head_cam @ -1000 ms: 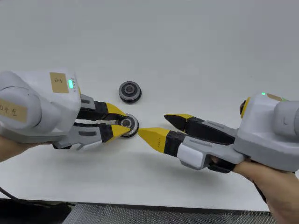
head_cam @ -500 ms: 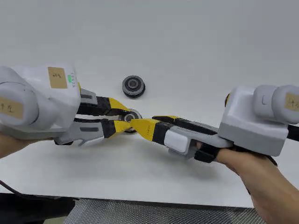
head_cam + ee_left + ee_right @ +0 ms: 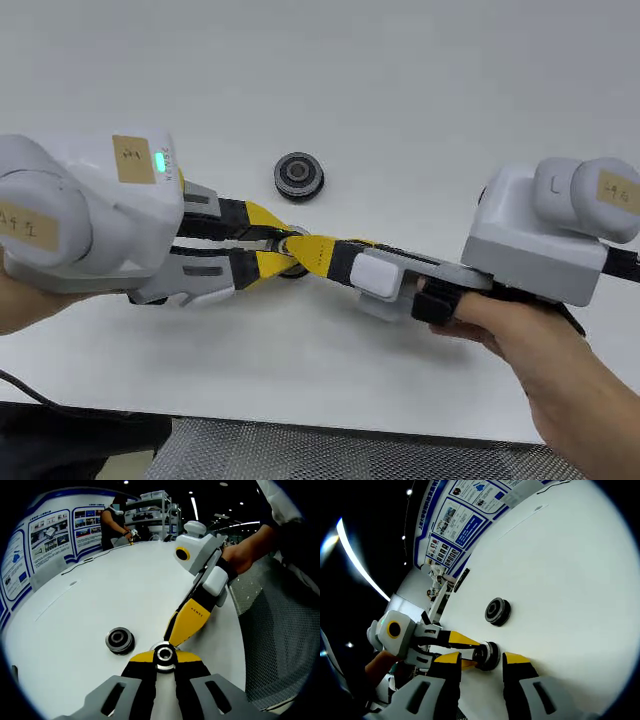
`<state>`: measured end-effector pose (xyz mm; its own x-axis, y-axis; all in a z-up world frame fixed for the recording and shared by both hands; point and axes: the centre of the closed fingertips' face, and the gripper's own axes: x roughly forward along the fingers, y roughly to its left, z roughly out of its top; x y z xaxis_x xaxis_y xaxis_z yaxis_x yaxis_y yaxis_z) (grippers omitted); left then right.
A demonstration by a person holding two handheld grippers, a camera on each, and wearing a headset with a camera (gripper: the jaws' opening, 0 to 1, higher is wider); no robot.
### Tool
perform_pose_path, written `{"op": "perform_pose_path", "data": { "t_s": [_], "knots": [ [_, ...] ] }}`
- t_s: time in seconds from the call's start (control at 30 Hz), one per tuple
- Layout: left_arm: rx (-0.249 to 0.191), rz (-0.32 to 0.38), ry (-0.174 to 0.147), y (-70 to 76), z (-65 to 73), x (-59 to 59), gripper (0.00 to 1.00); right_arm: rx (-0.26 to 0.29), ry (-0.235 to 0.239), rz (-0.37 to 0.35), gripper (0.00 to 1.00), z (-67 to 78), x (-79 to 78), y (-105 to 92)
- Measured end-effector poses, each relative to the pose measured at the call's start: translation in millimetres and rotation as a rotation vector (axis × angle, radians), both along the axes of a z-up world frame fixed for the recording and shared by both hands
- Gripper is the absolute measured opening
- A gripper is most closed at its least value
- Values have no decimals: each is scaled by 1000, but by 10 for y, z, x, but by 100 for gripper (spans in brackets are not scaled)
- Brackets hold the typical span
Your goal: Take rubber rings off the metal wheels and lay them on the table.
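A small metal wheel with a black rubber ring (image 3: 291,257) is clamped between the yellow tips of my left gripper (image 3: 280,251), just above the white table (image 3: 420,120). The left gripper view shows that wheel (image 3: 164,656) face-on at my left gripper's (image 3: 164,661) tips. My right gripper (image 3: 312,252) comes in from the right, and its yellow jaws straddle the same wheel (image 3: 487,656). In its own view my right gripper (image 3: 482,656) is open, with a small gap on each side of the wheel. A second wheel (image 3: 299,174) lies flat farther back.
The second wheel (image 3: 120,640) (image 3: 497,611) lies a short way from the grippers. The table's near edge (image 3: 300,428) runs below my hands, with mesh flooring beyond it. A person (image 3: 116,517) stands far off by shelves and wall posters.
My right gripper has moved left from open space and narrowed, so its jaws now flank the wheel held by my left gripper. The left gripper kept its hold and rose slightly.
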<state>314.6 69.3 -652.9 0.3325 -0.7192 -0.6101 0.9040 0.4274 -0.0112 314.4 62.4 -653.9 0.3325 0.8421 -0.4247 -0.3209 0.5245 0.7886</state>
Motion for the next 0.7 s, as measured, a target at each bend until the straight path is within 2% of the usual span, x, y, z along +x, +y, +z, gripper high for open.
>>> {"op": "perform_pose_path", "data": {
  "t_s": [0.23, 0.37, 0.7],
  "knots": [
    [-1, 7, 2, 1, 0, -4, 13, 20, 17, 3, 30, 7, -44, 45],
    [-2, 11, 3, -6, 5, -5, 13, 22, 5, 3, 30, 34, -48, 44],
    [1, 5, 5, -5, 5, -17, 13, 31, 22, 8, 28, 33, -66, 39]
  ]
}}
